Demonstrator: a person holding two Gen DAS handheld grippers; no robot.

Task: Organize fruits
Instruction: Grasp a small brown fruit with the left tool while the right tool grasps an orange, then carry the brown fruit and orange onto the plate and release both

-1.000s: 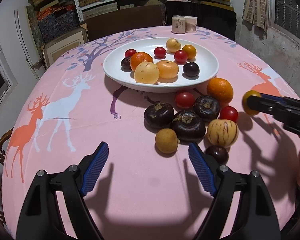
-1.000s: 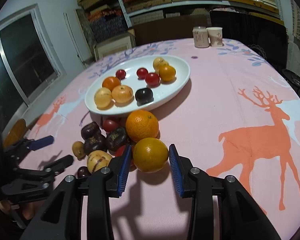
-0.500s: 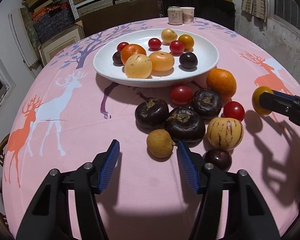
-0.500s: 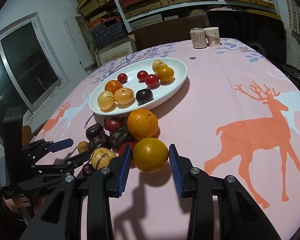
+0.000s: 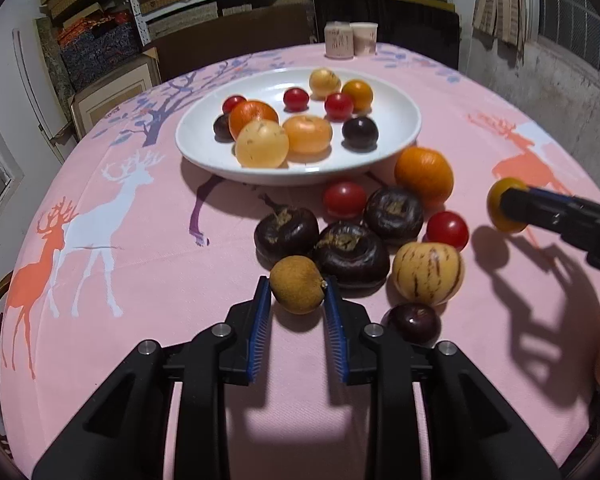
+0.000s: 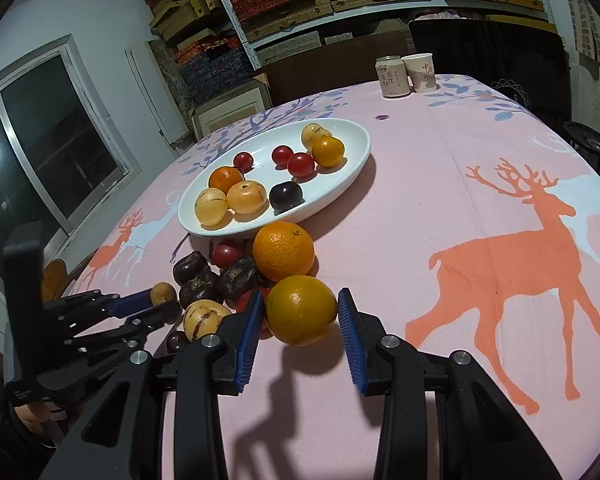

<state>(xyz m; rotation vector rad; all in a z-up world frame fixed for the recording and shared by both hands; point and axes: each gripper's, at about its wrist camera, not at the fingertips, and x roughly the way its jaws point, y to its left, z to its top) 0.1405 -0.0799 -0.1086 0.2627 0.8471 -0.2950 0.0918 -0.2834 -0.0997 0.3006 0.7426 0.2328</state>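
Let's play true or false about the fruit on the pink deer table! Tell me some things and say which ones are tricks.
1. The left gripper is pinching a small brown fruit. True.
2. The right gripper holds a red tomato. False: it holds a yellow-orange fruit.
3. The white plate has no fruit on it. False: several fruits lie in it, among them a dark plum.
4. A can and a paper cup stand side by side at the far end of the table. True.
5. The striped yellow fruit lies on the tablecloth, outside the plate. True.
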